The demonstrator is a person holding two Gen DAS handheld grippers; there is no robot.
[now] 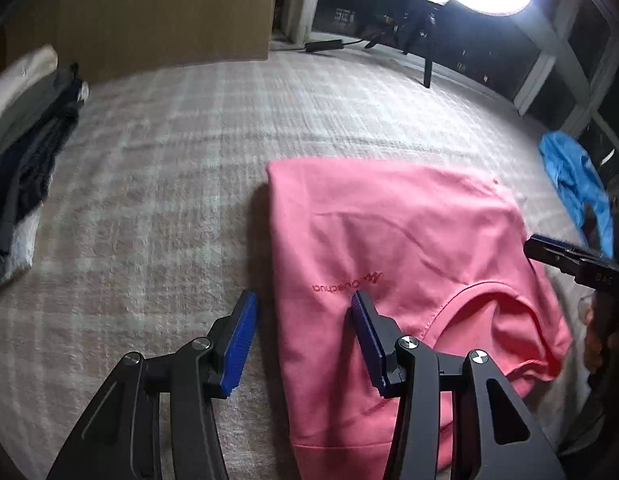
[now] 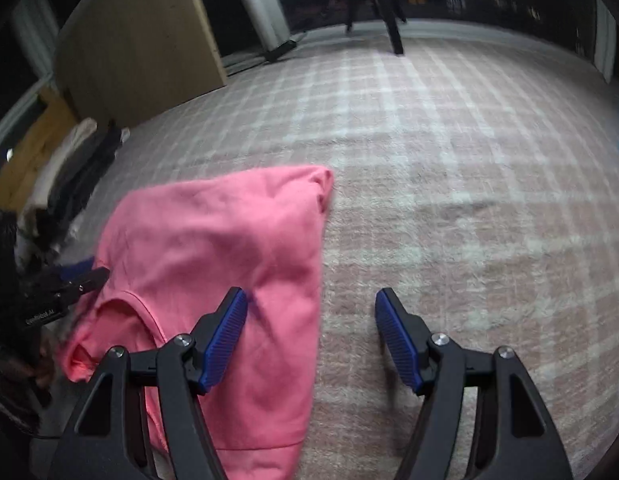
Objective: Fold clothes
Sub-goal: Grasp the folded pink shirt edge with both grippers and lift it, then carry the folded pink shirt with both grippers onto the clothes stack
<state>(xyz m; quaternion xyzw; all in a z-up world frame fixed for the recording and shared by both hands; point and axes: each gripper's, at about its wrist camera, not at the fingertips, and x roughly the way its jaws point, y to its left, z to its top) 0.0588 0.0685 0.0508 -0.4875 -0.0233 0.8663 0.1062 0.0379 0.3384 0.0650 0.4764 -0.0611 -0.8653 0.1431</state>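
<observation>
**Both grippers open over the pink shirt**

Our left gripper (image 1: 301, 332) is open and holds nothing. Off to its left lies a pile of clothes (image 1: 25, 168). The pink shirt (image 1: 393, 248) lies flat on the checked blanket (image 1: 169, 160), its left edge between the jaws. Our right gripper (image 2: 309, 328) is open and empty too, over the shirt's right edge. If we pinch blanket with the shirt, the fold may drag and bunch up.

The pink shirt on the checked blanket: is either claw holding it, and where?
Neither. The left gripper and right gripper stand open above the pink shirt's edges.
</observation>
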